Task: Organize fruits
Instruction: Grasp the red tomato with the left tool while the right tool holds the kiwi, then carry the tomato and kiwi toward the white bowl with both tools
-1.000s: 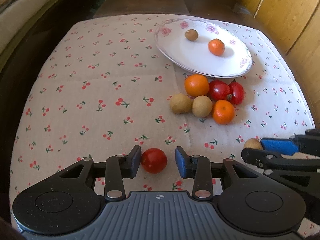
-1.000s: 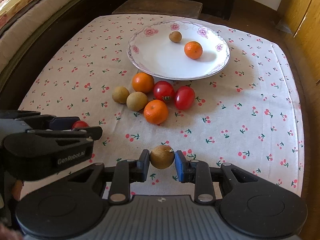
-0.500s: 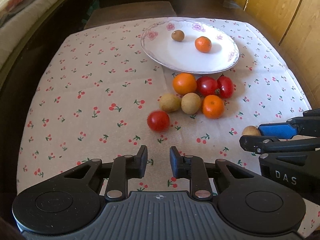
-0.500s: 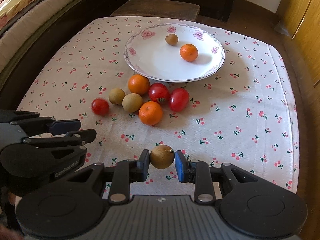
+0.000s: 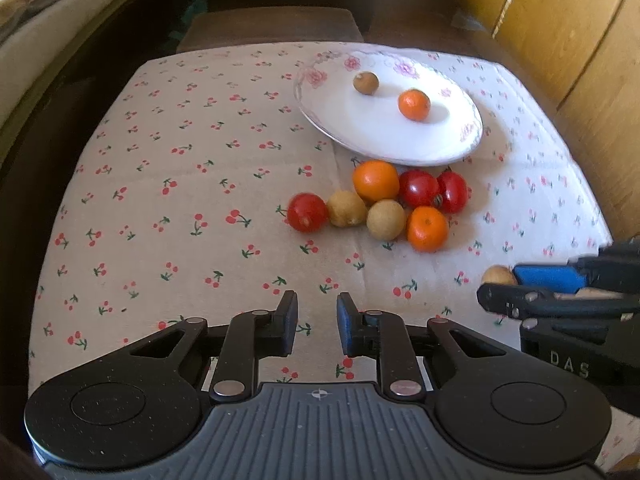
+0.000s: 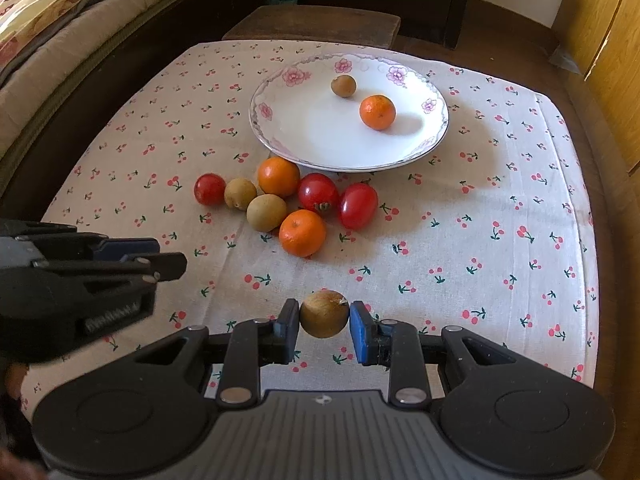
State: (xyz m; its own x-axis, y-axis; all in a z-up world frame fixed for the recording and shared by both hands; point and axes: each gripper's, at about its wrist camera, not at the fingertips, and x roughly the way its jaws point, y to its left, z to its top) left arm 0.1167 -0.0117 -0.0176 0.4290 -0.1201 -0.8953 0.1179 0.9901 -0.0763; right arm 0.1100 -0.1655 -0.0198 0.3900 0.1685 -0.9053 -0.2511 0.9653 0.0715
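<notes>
The worktop (image 6: 500, 200), under a cherry-print cloth, fills the frame. The plate (image 6: 304, 128) sits upper centre, already carrying a mandarin (image 6: 377, 112) and a longan (image 6: 343, 85), so it looks like the collecting spot. Just below its rim the loose fruits (image 6: 280, 204) lie bunched, presumably awaiting transfer. The right gripper (image 6: 324, 316), at lower centre, pinches a brown fruit (image 6: 324, 314), lifted ready for the plate. The left gripper (image 5: 317, 320) has its fingers drawn close on nothing; its nearest target, a tomato (image 5: 307, 212), rests against the bunch.
</notes>
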